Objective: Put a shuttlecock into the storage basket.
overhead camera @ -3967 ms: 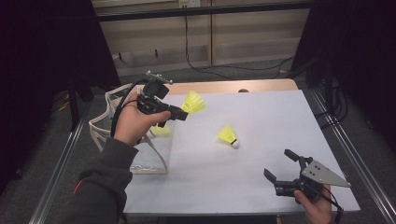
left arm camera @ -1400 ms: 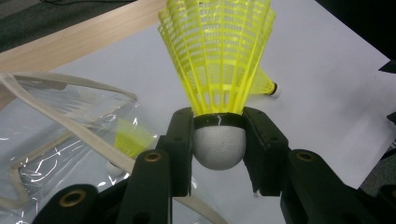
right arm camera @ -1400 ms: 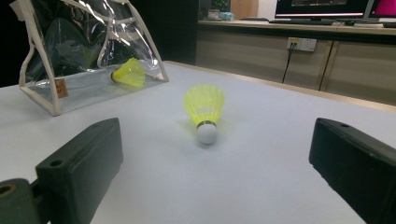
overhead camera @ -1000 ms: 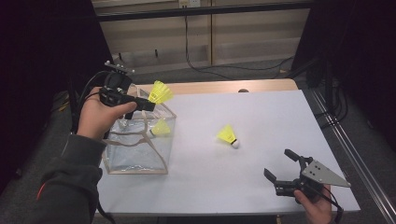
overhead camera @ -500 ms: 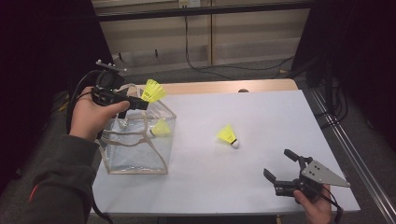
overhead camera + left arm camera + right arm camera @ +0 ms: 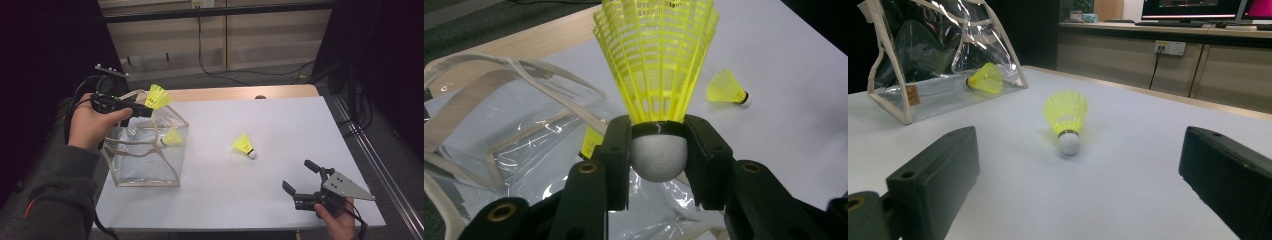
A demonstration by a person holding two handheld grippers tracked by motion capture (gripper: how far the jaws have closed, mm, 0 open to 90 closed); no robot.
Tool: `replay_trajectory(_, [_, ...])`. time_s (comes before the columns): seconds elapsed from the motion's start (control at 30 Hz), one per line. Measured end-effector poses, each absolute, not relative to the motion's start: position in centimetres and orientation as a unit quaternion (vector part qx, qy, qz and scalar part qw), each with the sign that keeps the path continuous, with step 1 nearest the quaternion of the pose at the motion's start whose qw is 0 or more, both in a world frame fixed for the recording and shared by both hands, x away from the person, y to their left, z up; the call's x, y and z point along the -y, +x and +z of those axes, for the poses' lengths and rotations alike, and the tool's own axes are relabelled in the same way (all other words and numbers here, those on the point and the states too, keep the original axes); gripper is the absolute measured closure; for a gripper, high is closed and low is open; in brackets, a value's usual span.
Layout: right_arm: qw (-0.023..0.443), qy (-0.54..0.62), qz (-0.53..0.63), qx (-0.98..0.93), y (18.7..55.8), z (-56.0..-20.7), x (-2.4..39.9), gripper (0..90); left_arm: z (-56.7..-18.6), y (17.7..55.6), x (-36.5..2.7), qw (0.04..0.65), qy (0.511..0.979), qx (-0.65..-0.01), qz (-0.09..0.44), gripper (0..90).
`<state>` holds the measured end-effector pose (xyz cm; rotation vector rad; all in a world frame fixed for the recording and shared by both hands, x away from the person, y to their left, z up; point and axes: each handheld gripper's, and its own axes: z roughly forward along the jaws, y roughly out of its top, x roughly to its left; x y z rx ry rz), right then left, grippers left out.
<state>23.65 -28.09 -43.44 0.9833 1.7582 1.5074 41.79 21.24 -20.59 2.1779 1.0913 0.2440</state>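
White table (image 6: 280,130) (wooden far edge), dark room around.

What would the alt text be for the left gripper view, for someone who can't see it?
Two black tongs clamp the white cork of a yellow shuttlecock, its skirt pointing up, above a clear plastic bag with beige straps. A second yellow shuttlecock lies inside the bag, and a third lies on the white table beyond.
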Motion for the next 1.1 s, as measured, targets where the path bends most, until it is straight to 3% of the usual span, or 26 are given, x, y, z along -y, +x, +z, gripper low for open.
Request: replay_trajectory(1.1, [0.308, 0.373, 0.57, -0.664, 23.7, -43.5, 28.0, 2.6, -20.4, 41.5, -24.0, 0.334, 0.822, -0.447, 0.113, 64.9])
